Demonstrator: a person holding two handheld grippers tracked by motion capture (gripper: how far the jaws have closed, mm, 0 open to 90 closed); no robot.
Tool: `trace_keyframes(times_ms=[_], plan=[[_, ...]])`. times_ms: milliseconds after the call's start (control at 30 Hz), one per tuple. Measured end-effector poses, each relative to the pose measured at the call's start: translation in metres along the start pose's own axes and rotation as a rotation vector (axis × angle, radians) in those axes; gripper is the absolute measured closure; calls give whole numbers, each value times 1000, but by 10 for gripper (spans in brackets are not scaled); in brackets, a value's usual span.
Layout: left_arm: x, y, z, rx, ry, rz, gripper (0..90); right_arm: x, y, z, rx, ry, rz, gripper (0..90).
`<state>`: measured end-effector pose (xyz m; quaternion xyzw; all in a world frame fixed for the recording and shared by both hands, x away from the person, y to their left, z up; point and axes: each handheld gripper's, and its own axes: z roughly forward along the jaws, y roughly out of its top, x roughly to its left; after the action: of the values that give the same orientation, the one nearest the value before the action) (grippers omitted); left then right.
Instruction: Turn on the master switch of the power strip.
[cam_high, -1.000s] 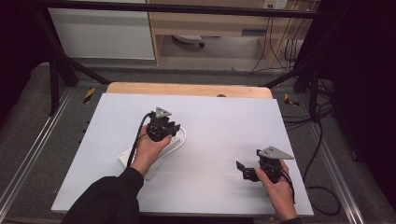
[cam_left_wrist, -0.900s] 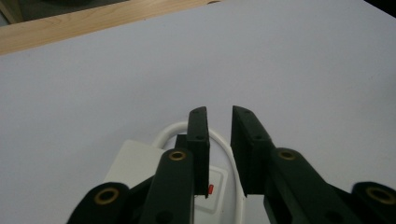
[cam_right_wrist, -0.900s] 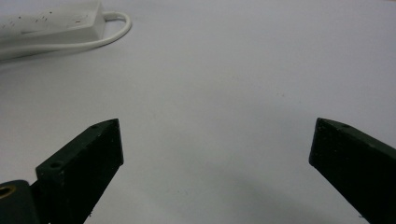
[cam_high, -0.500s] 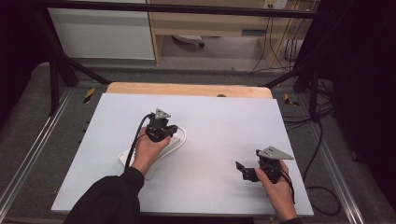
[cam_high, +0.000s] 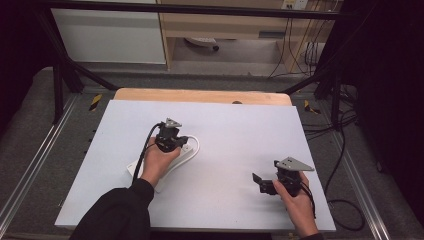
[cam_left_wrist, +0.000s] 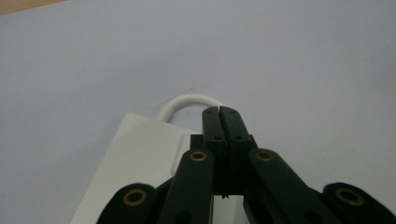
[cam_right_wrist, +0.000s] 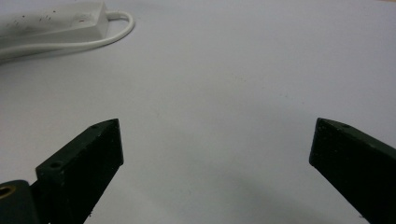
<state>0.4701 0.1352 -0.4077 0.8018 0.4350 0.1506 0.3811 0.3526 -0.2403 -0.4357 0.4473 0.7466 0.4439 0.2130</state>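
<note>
A white power strip (cam_high: 186, 150) lies on the white board (cam_high: 240, 125), its white cable (cam_high: 196, 144) looping off its far end. My left gripper (cam_high: 180, 142) is over that end, its jaws pressed shut with nothing seen between them. In the left gripper view the tips (cam_left_wrist: 219, 110) sit just short of the cable loop (cam_left_wrist: 189, 99), above the strip's body (cam_left_wrist: 140, 158). My right gripper (cam_high: 262, 184) rests open near the board's front right, pointing left. In its own view the right gripper (cam_right_wrist: 215, 140) has only bare board between the jaws, and the strip (cam_right_wrist: 51, 25) lies far off.
A wooden table edge (cam_high: 200, 95) shows beyond the board. Metal rails (cam_high: 360, 185) run along both sides, and dark cables (cam_high: 345, 205) trail on the floor at the right. A black frame bar (cam_high: 200, 9) crosses the top.
</note>
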Motion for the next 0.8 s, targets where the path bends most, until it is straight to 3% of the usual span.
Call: trace_keyframes(times_ms=[433,800], plan=[[4,-3,4,34,0,-2,900,1,0,0,4,-1,-5,33],[2,-5,9,65,1,22,900,2,0,1,8,2,-10,32]])
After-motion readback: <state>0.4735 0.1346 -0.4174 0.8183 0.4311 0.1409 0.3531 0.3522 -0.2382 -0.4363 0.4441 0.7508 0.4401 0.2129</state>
